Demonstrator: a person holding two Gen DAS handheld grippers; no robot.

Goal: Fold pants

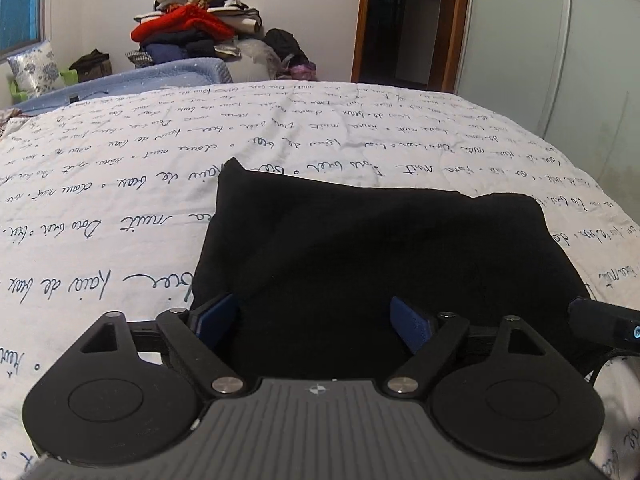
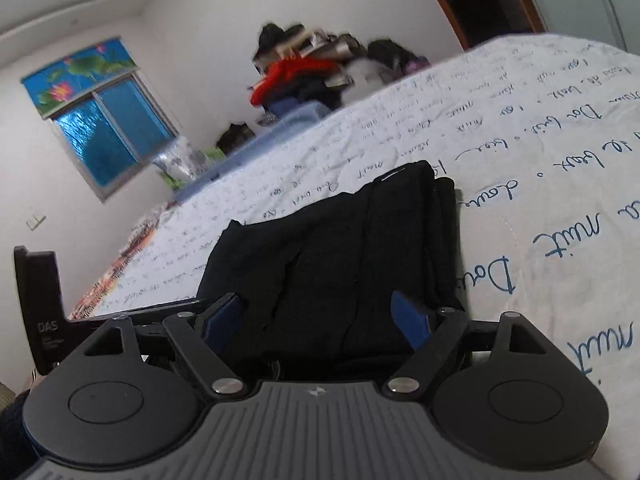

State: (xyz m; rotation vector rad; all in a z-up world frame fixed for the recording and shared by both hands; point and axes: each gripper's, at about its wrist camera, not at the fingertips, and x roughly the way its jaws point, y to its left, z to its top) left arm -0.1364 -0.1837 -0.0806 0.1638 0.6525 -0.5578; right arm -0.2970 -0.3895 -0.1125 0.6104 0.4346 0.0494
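- On the bed [image 1: 120, 184], spread with a white cover printed in dark handwriting, black pants [image 1: 360, 248] lie folded into a compact, roughly rectangular bundle.
- From the left wrist view, the left hand-held gripper [image 1: 316, 320] sits low at the near edge of the bundle, its two blue fingers [image 1: 218, 316] spread wide apart with black cloth lying between them — nothing pinched.
- From the right wrist view, the right hand-held gripper [image 2: 316, 316] is likewise at the near edge of the pants [image 2: 332, 256], its blue pads [image 2: 410, 320] set well apart and the fabric between them; whether the pads touch the cloth cannot be told.
- Layered folds show along the right side of the bundle in the right wrist view, stacked one on another.
- At the right edge of the left wrist view, part of the other black tool [image 1: 604, 326] reaches in just beside the pants.
- Beyond the bed, a heap of clothes [image 1: 196, 28] with a red garment stands against the wall; a dark doorway [image 1: 404, 20] opens to its right, and a blue-tinted window [image 2: 108, 128] shows in the right wrist view.
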